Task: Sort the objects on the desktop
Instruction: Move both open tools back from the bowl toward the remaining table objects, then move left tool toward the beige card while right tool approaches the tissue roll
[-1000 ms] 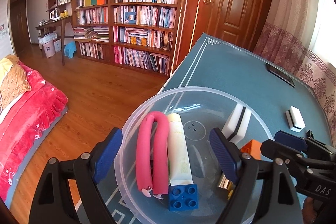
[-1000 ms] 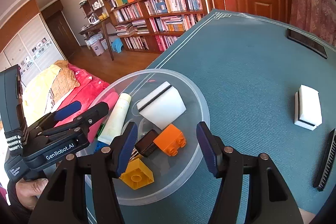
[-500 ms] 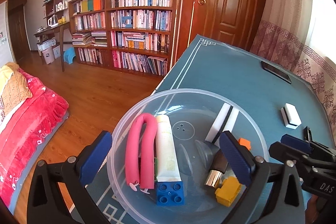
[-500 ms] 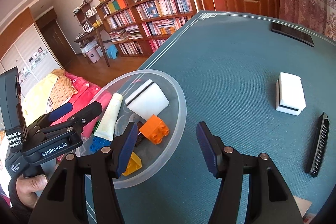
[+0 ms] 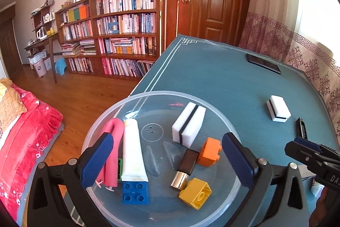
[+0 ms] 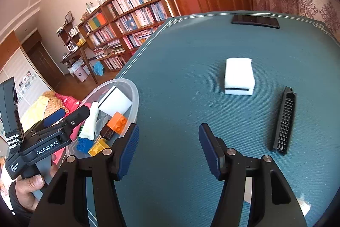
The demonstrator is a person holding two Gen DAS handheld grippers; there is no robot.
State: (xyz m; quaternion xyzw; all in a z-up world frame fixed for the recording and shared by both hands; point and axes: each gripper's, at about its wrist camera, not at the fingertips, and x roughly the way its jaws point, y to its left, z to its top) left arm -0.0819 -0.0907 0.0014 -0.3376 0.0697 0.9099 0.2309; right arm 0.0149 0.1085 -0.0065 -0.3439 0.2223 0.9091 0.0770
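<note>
Our right gripper (image 6: 169, 150) hangs over bare blue-green table cloth (image 6: 191, 52) with its fingers spread wide and nothing between them. Two things are left out on the cloth, as far as we can see: the white sponge block (image 6: 239, 76) lies ahead and a little right of the fingers, and the black comb (image 6: 284, 119) lies further right, its long axis running roughly away from us, nearly parallel to the fingers. We judge the right hand is the nearer one for both; the comb would need the jaws across its narrow width. Our left gripper (image 5: 167, 159) is also wide open and empty, poised over the clear plastic bowl (image 5: 102, 120), which sits at the table's left edge and already holds a pink foam roller (image 5: 112, 142), a white tube (image 5: 131, 150), a second sponge (image 5: 188, 120) and blue (image 5: 135, 193), orange (image 5: 209, 151) and yellow bricks (image 5: 196, 193). Open cloth surrounds both loose items; a dark phone (image 6: 255, 21) lies well beyond, near the far edge.
</note>
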